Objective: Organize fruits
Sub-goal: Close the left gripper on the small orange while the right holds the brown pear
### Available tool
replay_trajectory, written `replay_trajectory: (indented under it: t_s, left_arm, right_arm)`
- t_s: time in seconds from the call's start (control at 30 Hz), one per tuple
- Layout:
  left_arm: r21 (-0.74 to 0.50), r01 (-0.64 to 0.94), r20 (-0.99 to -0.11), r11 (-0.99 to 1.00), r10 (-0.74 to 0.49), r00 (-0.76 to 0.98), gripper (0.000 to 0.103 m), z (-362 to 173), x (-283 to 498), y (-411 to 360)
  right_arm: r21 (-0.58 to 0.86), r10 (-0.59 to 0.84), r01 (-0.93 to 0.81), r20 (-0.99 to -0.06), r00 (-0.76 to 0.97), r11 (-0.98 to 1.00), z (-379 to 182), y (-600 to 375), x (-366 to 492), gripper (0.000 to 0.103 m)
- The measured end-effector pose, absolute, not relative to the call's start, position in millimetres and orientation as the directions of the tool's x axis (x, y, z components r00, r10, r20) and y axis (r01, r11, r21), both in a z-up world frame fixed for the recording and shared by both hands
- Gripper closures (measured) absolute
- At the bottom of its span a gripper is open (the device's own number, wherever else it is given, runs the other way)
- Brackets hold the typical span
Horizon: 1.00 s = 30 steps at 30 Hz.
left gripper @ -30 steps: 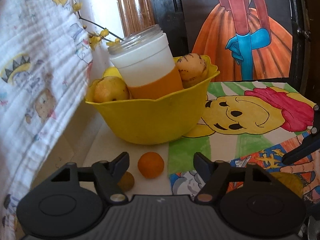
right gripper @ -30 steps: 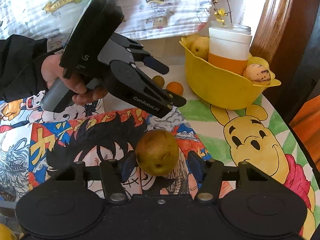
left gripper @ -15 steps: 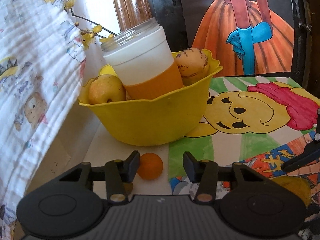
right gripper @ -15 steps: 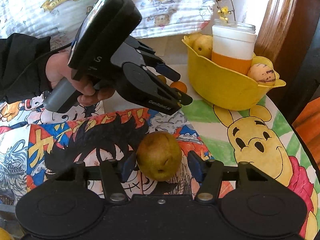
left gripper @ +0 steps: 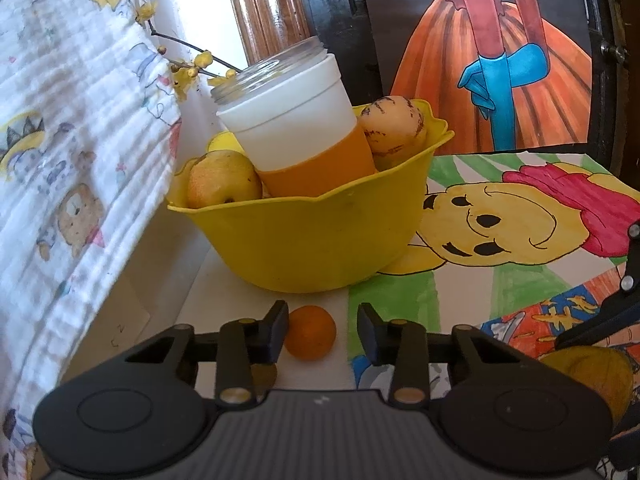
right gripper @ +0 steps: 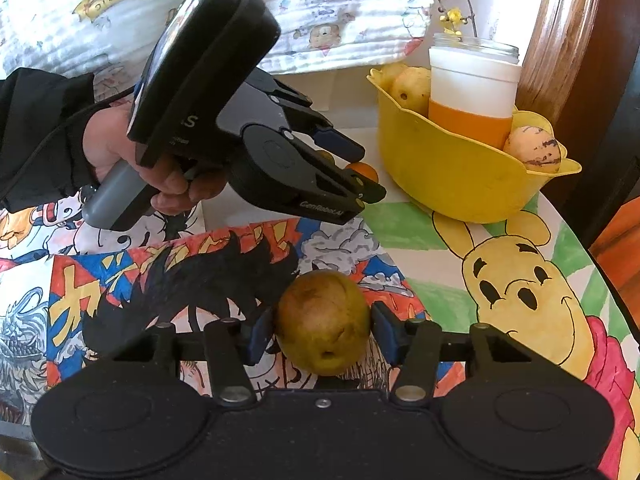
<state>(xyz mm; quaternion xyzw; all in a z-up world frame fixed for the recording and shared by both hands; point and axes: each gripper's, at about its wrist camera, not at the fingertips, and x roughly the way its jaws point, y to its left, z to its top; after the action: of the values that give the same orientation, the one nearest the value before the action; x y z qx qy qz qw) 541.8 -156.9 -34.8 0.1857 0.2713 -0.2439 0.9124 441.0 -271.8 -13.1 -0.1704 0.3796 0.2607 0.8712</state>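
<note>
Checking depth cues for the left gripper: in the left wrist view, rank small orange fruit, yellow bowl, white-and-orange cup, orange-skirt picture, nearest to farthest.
1. Small orange fruit: between the left gripper fingers, nearer the left one.
2. Yellow bowl: just behind it on the table.
3. White-and-orange cup: standing tilted inside the bowl.
4. Orange-skirt picture: upright at the back right.

Ahead of your tool a white-and-orange cup [left gripper: 296, 132] leans against a glass jar [left gripper: 266, 76]. To your left hangs a cartoon-print cloth [left gripper: 68, 128]; a bear drawing [left gripper: 516, 224] lies right.
</note>
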Motion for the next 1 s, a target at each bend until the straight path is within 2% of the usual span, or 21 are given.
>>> replay_trajectory:
  t_s: [0.17, 0.43, 0.6, 0.73, 1.0]
  left_arm:
    - [0.214, 0.542, -0.587, 0.813, -0.336, 0.737, 0.053, -35.7, 540.3, -157.1]
    - [0.231, 0.533, -0.593, 0.814, -0.317, 0.74, 0.053, -37.5, 542.7, -158.8]
    - [0.239, 0.521, -0.588, 0.819, -0.304, 0.749, 0.062, -37.7, 544.4, -159.2]
    - [0.248, 0.51, -0.576, 0.824, -0.298, 0.761, 0.075, -36.4, 544.7, -158.7]
    - [0.283, 0.515, -0.568, 0.809, -0.291, 0.77, 0.074, -37.9, 539.4, -159.3]
  right_arm:
    - [-0.095, 0.327, -0.583, -0.75, 0.575, 0.807, -13.3, -273.0, 441.2, 0.049]
    - [-0.091, 0.33, -0.581, -0.748, 0.576, 0.809, -13.6, -273.1, 441.0, 0.048]
    - [-0.092, 0.329, -0.582, -0.748, 0.576, 0.808, -14.5, -272.5, 441.5, 0.048]
    - [-0.095, 0.326, -0.582, -0.75, 0.576, 0.808, -15.8, -271.6, 442.5, 0.048]
    - [-0.078, 0.331, -0.577, -0.753, 0.569, 0.813, -19.6, -273.9, 446.9, 0.048]
